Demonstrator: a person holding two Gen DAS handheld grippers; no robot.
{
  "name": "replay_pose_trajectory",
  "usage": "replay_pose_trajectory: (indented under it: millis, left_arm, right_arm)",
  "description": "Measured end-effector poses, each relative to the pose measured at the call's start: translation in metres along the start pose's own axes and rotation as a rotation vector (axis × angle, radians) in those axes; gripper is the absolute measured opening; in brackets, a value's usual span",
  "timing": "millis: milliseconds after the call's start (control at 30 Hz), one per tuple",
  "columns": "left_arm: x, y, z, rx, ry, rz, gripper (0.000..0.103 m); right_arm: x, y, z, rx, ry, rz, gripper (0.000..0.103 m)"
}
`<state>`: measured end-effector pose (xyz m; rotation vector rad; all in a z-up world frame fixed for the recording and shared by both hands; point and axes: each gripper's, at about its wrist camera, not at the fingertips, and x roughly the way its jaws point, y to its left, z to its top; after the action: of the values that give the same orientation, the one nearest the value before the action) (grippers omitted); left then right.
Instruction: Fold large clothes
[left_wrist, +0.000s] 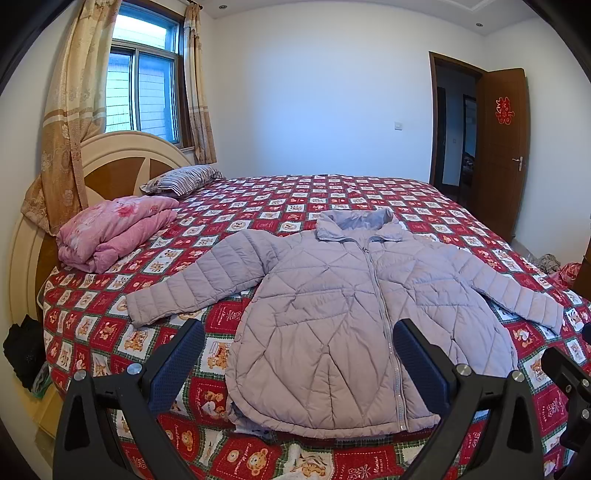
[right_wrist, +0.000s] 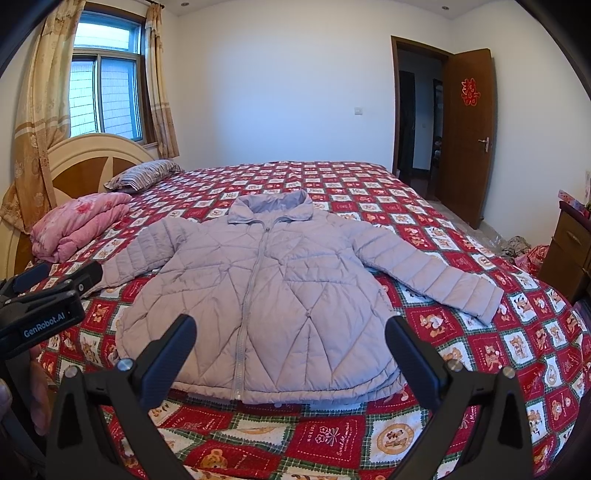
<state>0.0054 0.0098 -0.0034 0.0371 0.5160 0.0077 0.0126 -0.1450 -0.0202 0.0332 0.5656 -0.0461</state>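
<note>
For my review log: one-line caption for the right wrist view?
Open right gripper above a zipped lilac quilted jacket spread flat on the bear-print bedspread.

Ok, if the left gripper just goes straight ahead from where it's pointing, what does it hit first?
Most likely the lilac puffer jacket: the open left gripper points at its lower front, near the zip. Nothing else shows in between, though depth is unclear.

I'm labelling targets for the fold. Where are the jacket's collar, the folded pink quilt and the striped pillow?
jacket's collar (right_wrist: 271, 206), right wrist view, middle of the raised collar.
folded pink quilt (left_wrist: 114, 229), left wrist view, top of the folded stack.
striped pillow (left_wrist: 184, 179), left wrist view, middle of the striped face.
</note>
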Motion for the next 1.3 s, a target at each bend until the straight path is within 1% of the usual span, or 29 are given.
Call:
replay_pose_trajectory:
  millis: [467, 633, 800, 900, 1033, 1067, 1133, 1167, 1200, 1300]
  left_arm:
    - [0.012, 0.001, -0.004, 0.006, 0.029, -0.002, 0.102]
    - [0.033, 0.003, -0.008, 0.008, 0.054, 0.002, 0.102]
    - [0.063, 0.004, -0.013, 0.019, 0.086, -0.003, 0.102]
    - [0.087, 0.001, -0.014, 0.035, 0.099, -0.017, 0.102]
    - [0.127, -0.009, -0.013, 0.068, 0.130, -0.015, 0.102]
    - [0.138, -0.012, -0.011, 0.076, 0.146, -0.018, 0.102]
    - [0.156, -0.018, -0.008, 0.083, 0.151, -0.026, 0.102]
    - [0.165, -0.022, -0.007, 0.094, 0.146, -0.017, 0.102]
    - [0.174, -0.026, -0.005, 0.104, 0.146, -0.013, 0.102]
    - [0.203, -0.034, 0.001, 0.110, 0.162, -0.006, 0.102]
  right_arm:
    - [0.006, 0.000, -0.001, 0.002, 0.015, 0.003, 0.103]
    - [0.024, -0.009, -0.002, 0.015, 0.048, 0.006, 0.103]
    - [0.048, -0.026, -0.010, 0.052, 0.094, 0.005, 0.103]
    - [0.065, -0.042, -0.014, 0.084, 0.130, -0.003, 0.103]
    - [0.089, -0.078, -0.019, 0.122, 0.160, -0.077, 0.103]
    - [0.095, -0.091, -0.020, 0.144, 0.171, -0.107, 0.103]
    - [0.106, -0.122, -0.022, 0.187, 0.179, -0.159, 0.103]
    - [0.110, -0.133, -0.023, 0.198, 0.181, -0.181, 0.103]
    - [0.116, -0.153, -0.024, 0.222, 0.192, -0.229, 0.103]
    - [0.126, -0.200, -0.024, 0.292, 0.201, -0.305, 0.103]
